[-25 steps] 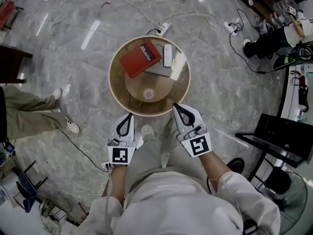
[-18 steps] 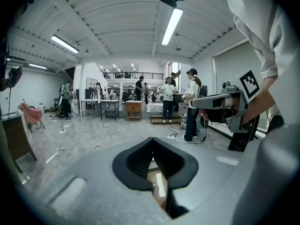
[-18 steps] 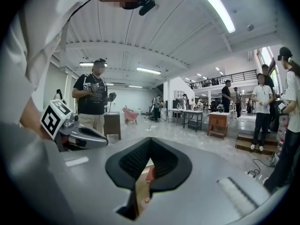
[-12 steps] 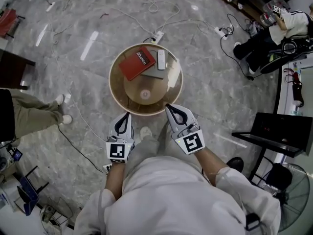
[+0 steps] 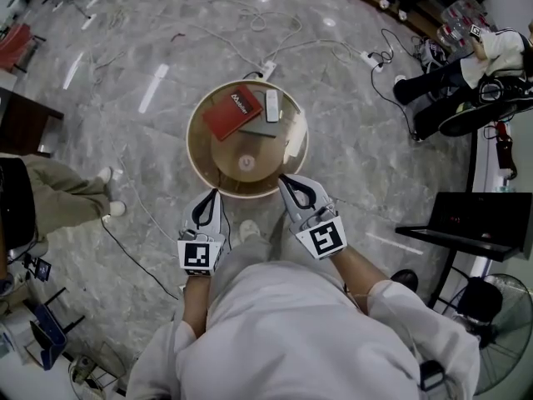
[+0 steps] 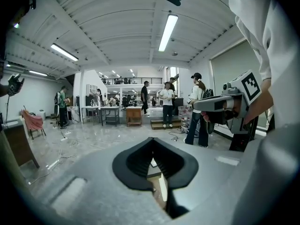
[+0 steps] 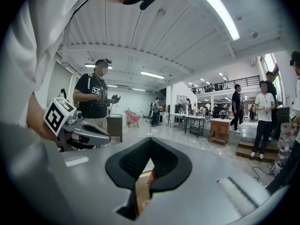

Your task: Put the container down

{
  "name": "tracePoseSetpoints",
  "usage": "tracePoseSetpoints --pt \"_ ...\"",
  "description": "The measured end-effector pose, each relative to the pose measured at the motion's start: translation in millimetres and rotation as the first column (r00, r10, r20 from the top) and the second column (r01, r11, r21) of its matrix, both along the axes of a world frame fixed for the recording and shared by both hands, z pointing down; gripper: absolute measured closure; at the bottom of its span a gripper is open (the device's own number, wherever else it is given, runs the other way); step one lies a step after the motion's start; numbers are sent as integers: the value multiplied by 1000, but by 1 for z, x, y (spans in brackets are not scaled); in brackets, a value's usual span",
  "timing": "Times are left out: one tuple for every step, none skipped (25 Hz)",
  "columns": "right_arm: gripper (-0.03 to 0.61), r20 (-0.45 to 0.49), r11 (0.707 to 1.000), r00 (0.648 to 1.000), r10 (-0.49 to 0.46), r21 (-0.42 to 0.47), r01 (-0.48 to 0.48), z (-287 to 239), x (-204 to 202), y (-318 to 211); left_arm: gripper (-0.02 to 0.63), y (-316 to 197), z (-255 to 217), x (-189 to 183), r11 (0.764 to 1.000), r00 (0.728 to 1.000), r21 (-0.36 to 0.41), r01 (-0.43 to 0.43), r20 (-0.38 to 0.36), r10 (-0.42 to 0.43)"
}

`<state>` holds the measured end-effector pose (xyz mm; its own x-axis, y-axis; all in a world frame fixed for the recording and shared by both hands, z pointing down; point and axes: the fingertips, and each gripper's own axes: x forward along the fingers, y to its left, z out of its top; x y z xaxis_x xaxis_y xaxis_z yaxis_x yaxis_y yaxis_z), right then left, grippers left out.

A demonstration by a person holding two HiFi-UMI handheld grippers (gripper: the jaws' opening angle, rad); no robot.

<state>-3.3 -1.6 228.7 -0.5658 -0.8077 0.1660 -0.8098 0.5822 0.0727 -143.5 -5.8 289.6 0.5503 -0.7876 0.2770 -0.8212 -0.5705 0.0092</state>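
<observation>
The left gripper (image 5: 210,193) is closed on the near rim of the container (image 5: 198,140). This is a round tan vessel with a pale rim and walls that taper to a smaller flat base, and it is held above the floor (image 5: 375,165).

Inside it, from the left:
- a red book (image 5: 232,112) lies tilted
- a grey slab (image 5: 260,127) sits partly under the book
- a white bar (image 5: 271,105) lies beside the book
- a pale strip (image 5: 294,136) leans along the right wall (a small pale ring (image 5: 246,162) marks the middle of the base)

The right gripper (image 5: 285,182) is likewise closed on the near rim, apart from the left one's hold.

Only the head view gives the container whole. It also shows the glossy, grey-veined floor, with a white power strip (image 5: 267,67) just beyond the far rim.

The left gripper view shows what the head view cannot. Black ribbed pads (image 6: 137,161) meet at their tips, and the bar and strip show through the gap below. Beyond them is a hall with a white ceiling, tube lights (image 6: 168,32) and standing people (image 6: 167,102).

In the right gripper view the jaws meet the same way. A sliver of tan wall and red book shows in the gap, and a figure in a black shirt (image 7: 96,97) stands at the left.
</observation>
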Motion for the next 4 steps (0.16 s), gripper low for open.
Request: tracePoseSetpoints --pt "577 -2 1000 1000 0 4 0 0 1 1 607 1 -1 1 1000 1000 3 -1 2 0" --pt "577 -3 1000 1000 0 7 0 -1 1 3 607 3 -2 1 1000 1000 4 0 4 0" --pt "577 -3 1000 1000 1 9 -1 -1 2 5 609 5 -3 2 1000 1000 4 0 6 0" --pt "577 -2 1000 1000 1 12 -1 -1 2 7 607 7 -4 2 1000 1000 3 1 7 -1"
